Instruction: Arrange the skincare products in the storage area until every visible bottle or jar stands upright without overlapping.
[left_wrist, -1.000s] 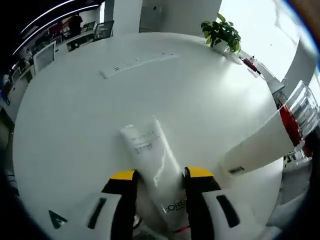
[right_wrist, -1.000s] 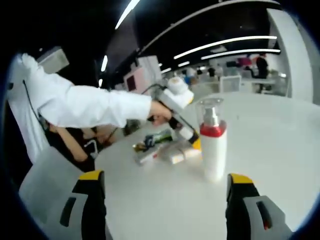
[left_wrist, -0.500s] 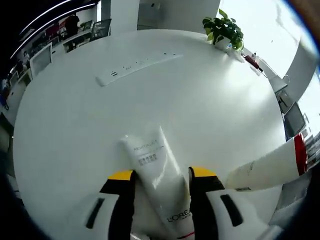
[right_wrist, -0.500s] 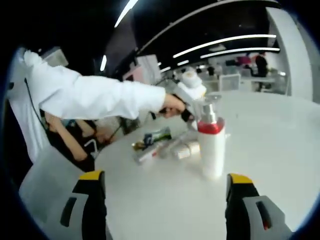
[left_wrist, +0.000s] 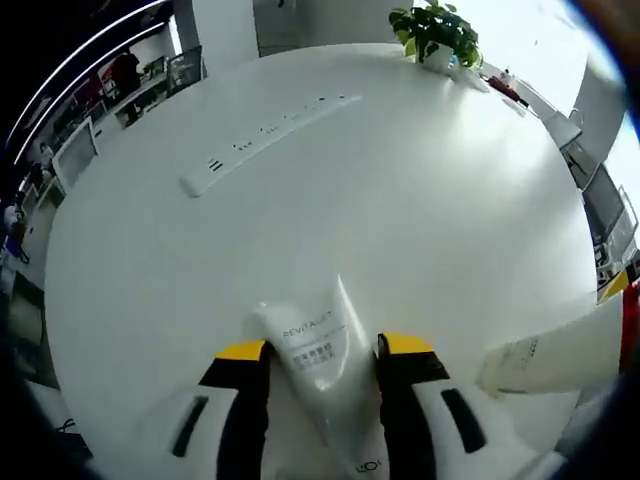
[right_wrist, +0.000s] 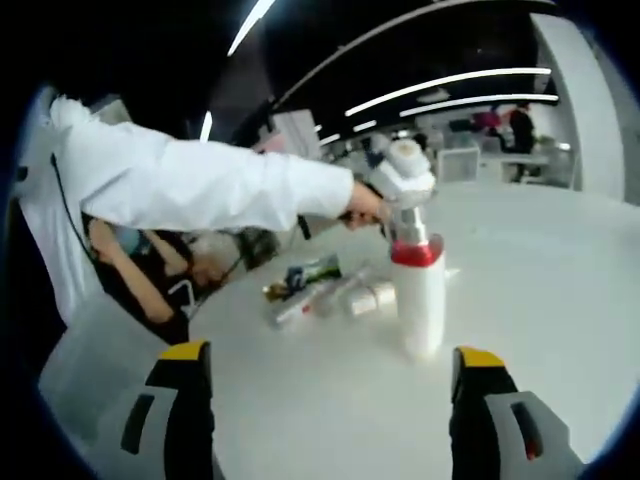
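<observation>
White tube (left_wrist: 318, 345) — clamped in our left hand-held gripper (left_wrist: 318, 352), long axis toward 12 o'clock; right hand-held gripper (right_wrist: 325, 385) wide, pump bottle (right_wrist: 420, 300) ahead.

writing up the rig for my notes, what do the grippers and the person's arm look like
Both the left gripper and right gripper have white moulded bodies with dark slots, black jaws and yellow tips. In the right gripper view, the person's arm wears a long white sleeve.

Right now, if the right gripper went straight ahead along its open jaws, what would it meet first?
Most likely the upright white pump bottle with the red collar, standing slightly right of centre; depth is uncertain.
</observation>
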